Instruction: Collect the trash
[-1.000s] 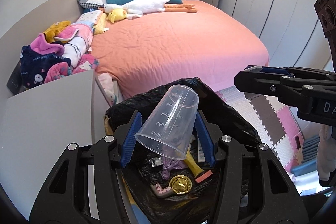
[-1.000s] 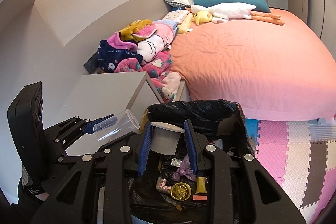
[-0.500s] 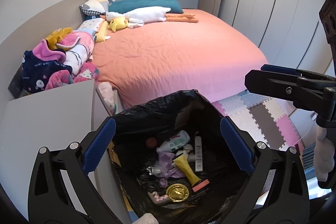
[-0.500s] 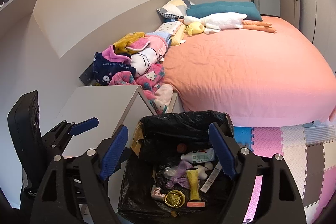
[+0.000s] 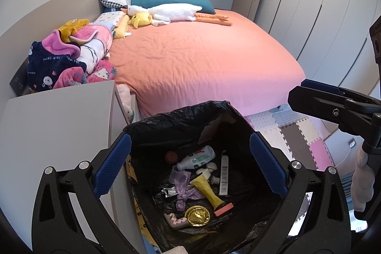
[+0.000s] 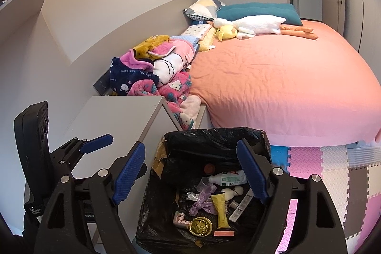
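A bin lined with a black bag [image 5: 181,120] stands on the floor by the bed, also in the right wrist view [image 6: 214,135]. Inside lie a white bottle [image 5: 197,158], a yellow tube [image 5: 207,189], a gold foil disc [image 5: 197,216], a purple wrapper [image 5: 183,192] and a clear plastic cup [image 6: 206,182]. My left gripper [image 5: 188,163] hangs above the bin, open and empty. My right gripper [image 6: 190,173] is also above the bin, open and empty; it shows at the right of the left wrist view [image 5: 333,106].
A grey bedside cabinet [image 5: 54,125] stands left of the bin. Behind is a bed with a pink sheet [image 5: 202,63], a pile of clothes [image 5: 69,58] and plush toys [image 5: 171,13]. Foam puzzle mats [image 6: 333,170] cover the floor at right.
Both grippers held plastic cups a second ago; both opened wide and the cups dropped into the bin. Both grippers have since risen and pulled back a little.
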Motion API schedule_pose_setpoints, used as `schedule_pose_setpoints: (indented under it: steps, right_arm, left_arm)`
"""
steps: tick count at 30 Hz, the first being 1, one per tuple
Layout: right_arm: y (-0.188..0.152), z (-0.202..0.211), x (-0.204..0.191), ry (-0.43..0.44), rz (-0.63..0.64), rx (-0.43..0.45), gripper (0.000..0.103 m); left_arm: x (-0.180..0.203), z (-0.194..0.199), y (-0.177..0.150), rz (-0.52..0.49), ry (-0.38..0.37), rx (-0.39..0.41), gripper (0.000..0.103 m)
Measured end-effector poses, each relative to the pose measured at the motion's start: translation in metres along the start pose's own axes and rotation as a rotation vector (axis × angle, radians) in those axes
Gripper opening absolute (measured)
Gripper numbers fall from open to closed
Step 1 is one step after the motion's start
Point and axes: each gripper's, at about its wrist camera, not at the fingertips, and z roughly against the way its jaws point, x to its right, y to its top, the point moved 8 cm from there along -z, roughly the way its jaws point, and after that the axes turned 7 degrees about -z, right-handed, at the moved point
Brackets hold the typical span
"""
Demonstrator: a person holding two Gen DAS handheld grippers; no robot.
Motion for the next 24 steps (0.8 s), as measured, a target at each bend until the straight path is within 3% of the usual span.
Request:
schedule_pose_setpoints:
  steps: [24]
  right_arm:
    - [0.001,-0.005,-0.012,0.011,0.028,-0.01,0.08]
  left_arm:
    - [-0.014,0.004,0.0,0.029,-0.003,-0.001,0.096]
